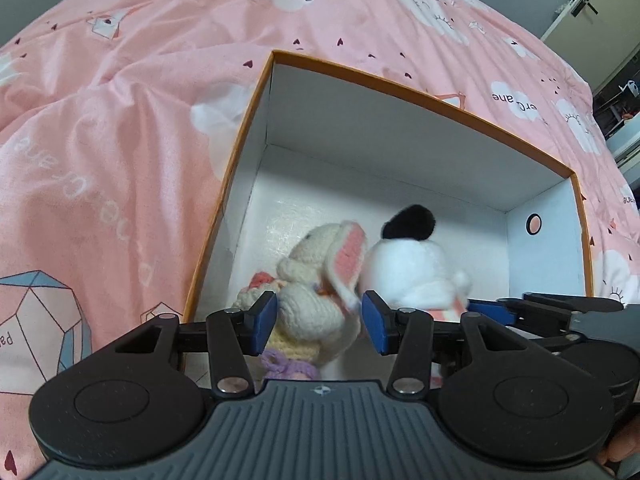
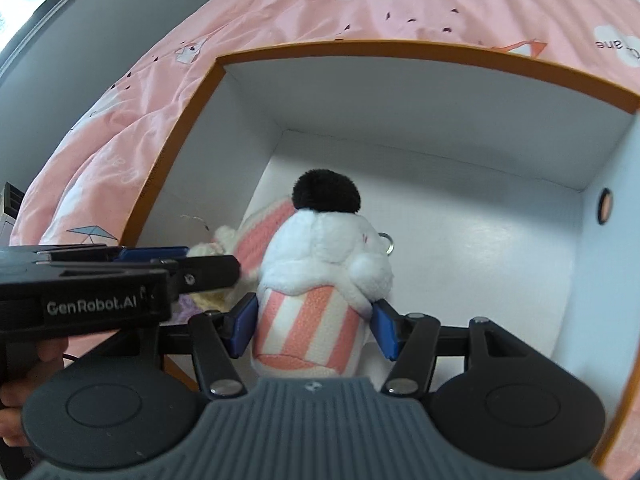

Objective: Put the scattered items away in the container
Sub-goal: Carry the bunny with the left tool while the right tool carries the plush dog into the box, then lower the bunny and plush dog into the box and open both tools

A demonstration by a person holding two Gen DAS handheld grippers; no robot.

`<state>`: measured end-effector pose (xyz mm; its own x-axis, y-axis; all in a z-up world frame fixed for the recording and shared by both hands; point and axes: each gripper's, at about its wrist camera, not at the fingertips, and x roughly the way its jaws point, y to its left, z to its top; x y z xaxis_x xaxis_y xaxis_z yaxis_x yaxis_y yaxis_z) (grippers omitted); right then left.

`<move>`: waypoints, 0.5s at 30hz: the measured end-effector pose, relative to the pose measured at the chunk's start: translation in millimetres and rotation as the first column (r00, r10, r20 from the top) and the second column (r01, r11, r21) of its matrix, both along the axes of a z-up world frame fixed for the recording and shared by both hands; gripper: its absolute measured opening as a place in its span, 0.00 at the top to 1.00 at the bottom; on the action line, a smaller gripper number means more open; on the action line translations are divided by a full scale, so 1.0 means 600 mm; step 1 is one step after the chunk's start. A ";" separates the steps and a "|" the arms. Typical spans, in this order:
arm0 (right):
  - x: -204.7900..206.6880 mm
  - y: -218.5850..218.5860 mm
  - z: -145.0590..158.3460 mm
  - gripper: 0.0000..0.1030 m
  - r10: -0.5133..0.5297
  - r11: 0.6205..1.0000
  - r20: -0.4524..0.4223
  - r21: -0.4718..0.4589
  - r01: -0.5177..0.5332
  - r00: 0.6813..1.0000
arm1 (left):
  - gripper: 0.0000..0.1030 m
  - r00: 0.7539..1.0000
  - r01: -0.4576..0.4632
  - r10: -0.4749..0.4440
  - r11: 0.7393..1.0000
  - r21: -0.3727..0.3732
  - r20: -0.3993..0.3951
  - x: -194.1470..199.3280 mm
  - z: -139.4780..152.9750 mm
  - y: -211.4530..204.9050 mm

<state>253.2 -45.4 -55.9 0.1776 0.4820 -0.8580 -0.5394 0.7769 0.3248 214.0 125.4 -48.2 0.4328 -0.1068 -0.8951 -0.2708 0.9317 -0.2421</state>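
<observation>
An orange-rimmed white box lies on the pink bedspread; it also shows in the right wrist view. My left gripper reaches into the box with its blue pads on either side of a cream knitted bunny with pink ears. My right gripper has its pads around the pink-striped base of a white plush with a black pompom. That plush sits beside the bunny. Both toys are low inside the box.
The pink bedspread with cloud and paper-crane prints surrounds the box. A round finger hole is in the box's right wall. A cabinet stands at the far right. The left gripper's body crosses the right wrist view.
</observation>
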 end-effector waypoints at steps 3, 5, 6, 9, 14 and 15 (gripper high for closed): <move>0.001 0.008 0.001 0.40 0.006 1.000 0.010 -0.005 -0.006 1.000 | 0.46 1.000 0.002 -0.002 1.000 -0.010 0.005 -0.002 0.002 0.006; 0.002 0.007 0.003 0.40 -0.001 1.000 0.018 -0.013 0.002 1.000 | 0.46 1.000 0.000 0.000 1.000 -0.025 0.014 -0.005 0.004 0.013; 0.003 0.004 0.006 0.40 -0.008 1.000 0.026 -0.015 0.009 1.000 | 0.47 1.000 -0.002 0.003 1.000 -0.029 0.022 -0.007 0.006 0.016; 0.004 -0.008 0.022 0.40 -0.043 0.999 0.078 -0.021 0.045 0.996 | 0.63 1.000 0.006 -0.005 1.000 -0.027 0.029 -0.007 0.009 0.021; 0.007 -0.003 0.040 0.39 -0.036 0.994 0.226 -0.096 0.059 0.973 | 0.72 0.999 0.029 -0.027 0.999 -0.036 0.036 -0.008 0.005 0.018; 0.006 0.004 0.036 0.39 -0.018 0.990 0.248 -0.133 0.052 0.968 | 0.73 0.999 0.031 -0.030 0.999 -0.037 0.039 -0.009 0.005 0.017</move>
